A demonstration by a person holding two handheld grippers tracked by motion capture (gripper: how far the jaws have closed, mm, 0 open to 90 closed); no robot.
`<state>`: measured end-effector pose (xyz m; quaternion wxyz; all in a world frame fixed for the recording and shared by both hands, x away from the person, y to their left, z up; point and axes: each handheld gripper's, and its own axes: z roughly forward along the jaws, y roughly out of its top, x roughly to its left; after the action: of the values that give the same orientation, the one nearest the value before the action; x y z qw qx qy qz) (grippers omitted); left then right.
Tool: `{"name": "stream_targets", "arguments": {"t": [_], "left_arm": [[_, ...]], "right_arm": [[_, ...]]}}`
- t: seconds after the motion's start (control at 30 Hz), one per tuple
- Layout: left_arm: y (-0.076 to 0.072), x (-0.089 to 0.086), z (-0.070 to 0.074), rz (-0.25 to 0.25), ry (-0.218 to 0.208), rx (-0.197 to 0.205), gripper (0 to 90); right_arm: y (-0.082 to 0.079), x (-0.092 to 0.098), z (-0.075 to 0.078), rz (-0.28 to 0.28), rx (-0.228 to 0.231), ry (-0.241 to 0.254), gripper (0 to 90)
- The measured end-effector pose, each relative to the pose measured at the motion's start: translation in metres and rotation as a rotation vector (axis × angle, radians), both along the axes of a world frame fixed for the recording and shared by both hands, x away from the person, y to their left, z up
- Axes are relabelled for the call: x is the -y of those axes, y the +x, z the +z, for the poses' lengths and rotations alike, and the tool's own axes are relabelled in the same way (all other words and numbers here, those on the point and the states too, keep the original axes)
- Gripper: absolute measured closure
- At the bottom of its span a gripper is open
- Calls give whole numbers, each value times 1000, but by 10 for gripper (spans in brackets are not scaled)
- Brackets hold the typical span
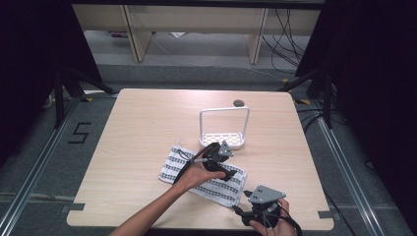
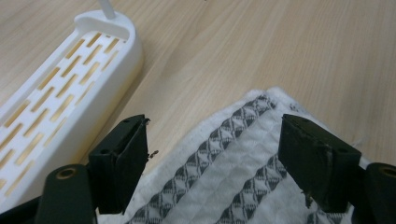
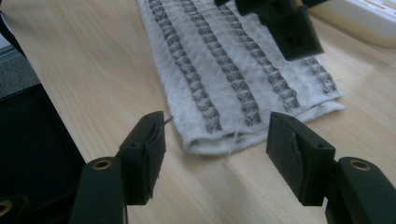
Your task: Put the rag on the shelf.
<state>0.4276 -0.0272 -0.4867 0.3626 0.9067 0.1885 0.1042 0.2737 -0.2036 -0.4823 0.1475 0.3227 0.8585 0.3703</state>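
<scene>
Hovering low over the striped dish towel (image 1: 202, 174), both grippers look set for a fold or a lift. That towel lies flat on the wooden table (image 1: 142, 128), folded double already, just on the near side of the white slotted rack (image 1: 223, 139), with its far edge almost at the rack's base.

Left gripper (image 1: 220, 158) sits over the towel's far edge, the end nearest the rack, jaws standing wide apart with nothing between them. Its own camera shows the towel's hem (image 2: 243, 112) running between the two black pads, the rack's tray (image 2: 70, 70) off to one side. The left forearm reaches in diagonally across the cloth, wrist bent down, hand (image 1: 194, 176) resting above the middle stripes.

Right gripper (image 1: 248, 206) waits at the towel's corner farthest from the rack, close to the table's front edge. Jaws spread there too, empty, and the folded edge (image 3: 261, 135) lies just ahead of them, not yet between the pads. The right hand (image 1: 268, 223) holds it nearly level, pointing along the cloth.

To do this well, I'd say: drop each lower jaw flat against the wood, slide it under both layers, then close. Catching only the top layer would peel the fold open. Keep the left one from nudging the rack.
</scene>
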Motion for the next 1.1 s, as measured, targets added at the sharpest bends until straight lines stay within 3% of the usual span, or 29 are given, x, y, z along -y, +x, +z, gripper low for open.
{"name": "stream_targets", "arguments": {"t": [0.03,0.1,0.27,0.3,0.33,0.37,0.43,0.53,0.7,0.87,0.93,1.0,1.03,1.07,1.1], "left_arm": [[1,3,-1,-2,-1,1,243],[2,5,-2,-15,10,7,246],[6,19,-8,-54,-1,-16,286],[7,21,-8,-73,19,-20,287],[8,23,-9,-76,23,-27,290],[8,24,-11,-83,26,-35,296],[8,27,-12,-75,5,-42,307],[9,30,-13,-100,-3,-62,324],[7,33,-14,-136,12,-75,369],[3,35,-16,-187,23,-91,509],[2,35,-15,-194,24,-97,577],[2,34,-15,-200,20,-102,656],[3,33,-15,-205,21,-109,689],[3,33,-15,-205,21,-109,734],[3,33,-16,-206,-3,-133,779]], "right_arm": [[2,0,-1,25,20,-10,390],[0,-2,-1,9,8,-8,393],[3,-8,-6,45,17,-36,416],[4,-9,-7,45,26,-42,418],[3,-10,-8,32,-1,-38,421],[4,-11,-9,34,0,-44,424],[5,-13,-11,35,-3,-51,429],[7,-15,-13,35,-2,-63,437],[11,-15,-17,26,-4,-69,447],[14,-14,-24,32,-39,-94,500],[15,-13,-25,30,-42,-79,537],[15,-13,-25,31,-39,-79,609],[18,-12,-25,61,-7,-86,640],[18,-12,-25,61,-7,-86,640],[16,-12,-26,40,-33,-74,706]]}}
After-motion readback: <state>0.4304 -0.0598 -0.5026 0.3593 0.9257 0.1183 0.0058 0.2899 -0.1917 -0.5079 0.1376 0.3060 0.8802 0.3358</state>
